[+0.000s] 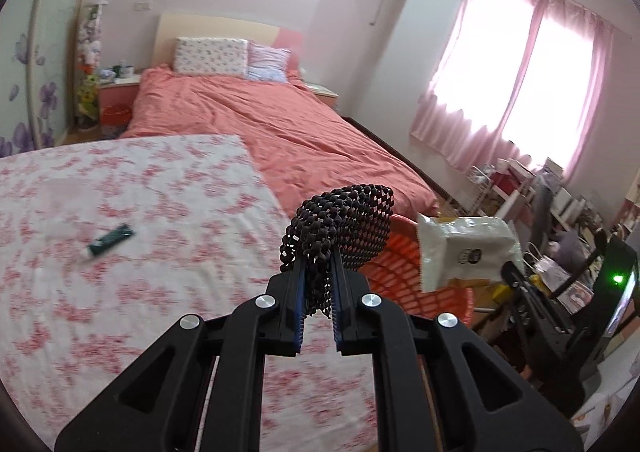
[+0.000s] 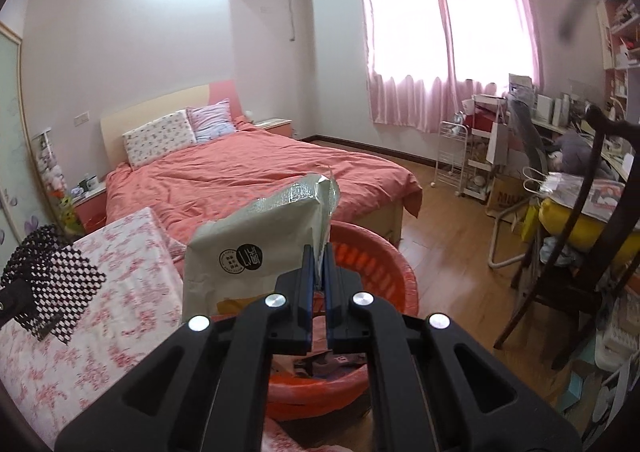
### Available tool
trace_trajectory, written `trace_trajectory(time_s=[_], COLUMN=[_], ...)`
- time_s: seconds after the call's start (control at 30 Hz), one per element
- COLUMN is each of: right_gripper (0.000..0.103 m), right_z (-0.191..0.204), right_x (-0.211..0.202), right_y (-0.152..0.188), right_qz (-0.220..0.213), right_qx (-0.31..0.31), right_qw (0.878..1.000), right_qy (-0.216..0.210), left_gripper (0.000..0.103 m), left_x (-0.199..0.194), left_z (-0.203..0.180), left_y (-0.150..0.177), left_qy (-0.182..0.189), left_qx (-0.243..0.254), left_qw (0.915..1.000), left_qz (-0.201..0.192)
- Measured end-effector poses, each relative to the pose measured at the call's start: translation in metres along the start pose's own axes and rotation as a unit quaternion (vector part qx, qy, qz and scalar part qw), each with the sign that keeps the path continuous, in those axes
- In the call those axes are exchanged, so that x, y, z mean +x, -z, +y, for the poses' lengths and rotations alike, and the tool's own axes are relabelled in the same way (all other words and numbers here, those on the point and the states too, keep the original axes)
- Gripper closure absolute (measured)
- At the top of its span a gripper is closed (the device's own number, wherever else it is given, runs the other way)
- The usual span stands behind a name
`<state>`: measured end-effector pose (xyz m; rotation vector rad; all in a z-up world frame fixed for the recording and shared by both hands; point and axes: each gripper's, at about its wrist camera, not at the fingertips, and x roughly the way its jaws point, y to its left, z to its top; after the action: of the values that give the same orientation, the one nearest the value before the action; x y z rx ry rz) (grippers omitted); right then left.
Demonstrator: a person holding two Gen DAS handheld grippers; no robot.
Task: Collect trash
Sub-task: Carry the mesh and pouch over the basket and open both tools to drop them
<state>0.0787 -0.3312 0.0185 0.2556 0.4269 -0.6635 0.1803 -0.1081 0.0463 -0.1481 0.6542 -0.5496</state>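
Over the orange basket [image 2: 400, 272], the right claw [image 2: 318, 260] is pinching a white packet [image 2: 256, 248]; the left claw [image 1: 318, 272] is clamping black mesh [image 1: 344, 220], possibly foam netting.

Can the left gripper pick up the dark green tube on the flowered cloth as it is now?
Probably not yet. The left gripper is shut on a black mesh piece, so its jaws are occupied. The dark green tube lies uncovered on the flowered cloth.

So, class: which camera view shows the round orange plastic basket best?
The right wrist view: the round orange plastic basket shows its rim, slotted wall and inside beyond the right gripper and white packet. The left wrist view shows only part of its wall, behind the black mesh.
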Motion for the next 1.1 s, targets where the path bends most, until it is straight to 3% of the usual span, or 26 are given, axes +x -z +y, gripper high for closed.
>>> trace_trajectory(time_s=[0.33,0.83,1.0,1.1], right_gripper=[0.097,0.097,0.090,0.075], right_z=[-0.024,-0.055,-0.059,-0.060], right_x=[0.021,0.060,0.077,0.084], right_y=[0.003,0.003,0.004,0.008], right_qz=[0.009,0.020,0.038,0.051], right_qx=[0.019,0.044,0.046,0.047], right_qw=[1.000,0.999,0.998,0.997], right_qy=[0.001,0.009,-0.013,-0.021], left_gripper=[0.093,0.093,0.091,0.080], left_x=[0.045,0.098,0.115,0.121], left_z=[-0.032,-0.068,-0.073,-0.071], left_y=[0.007,0.015,0.020,0.025], left_qy=[0.043,0.073,0.076,0.069], left_qx=[0.007,0.017,0.014,0.011], left_qw=[0.9985,0.9944,0.9919,0.9910], left_qz=[0.034,0.075,0.100,0.114])
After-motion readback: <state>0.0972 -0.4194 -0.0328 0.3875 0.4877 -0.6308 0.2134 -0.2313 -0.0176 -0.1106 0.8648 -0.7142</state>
